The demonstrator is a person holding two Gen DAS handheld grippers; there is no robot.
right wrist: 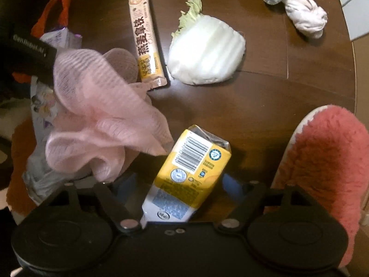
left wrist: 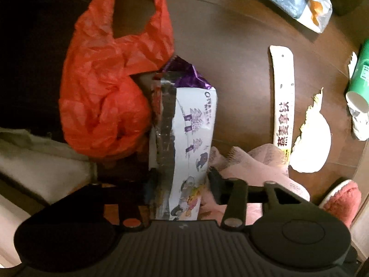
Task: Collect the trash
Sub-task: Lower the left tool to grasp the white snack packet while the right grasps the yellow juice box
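Item: snack wrapper, light, crinkly (slippery foil); my left gripper pinches its near end; right gripper part-open astride stiff yellow carton, not gripping.

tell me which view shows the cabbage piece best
The right wrist view: the cabbage piece lies whole and unobstructed on the table, green leaf tip included. The left wrist view shows it near the right side, overexposed to a white blur.
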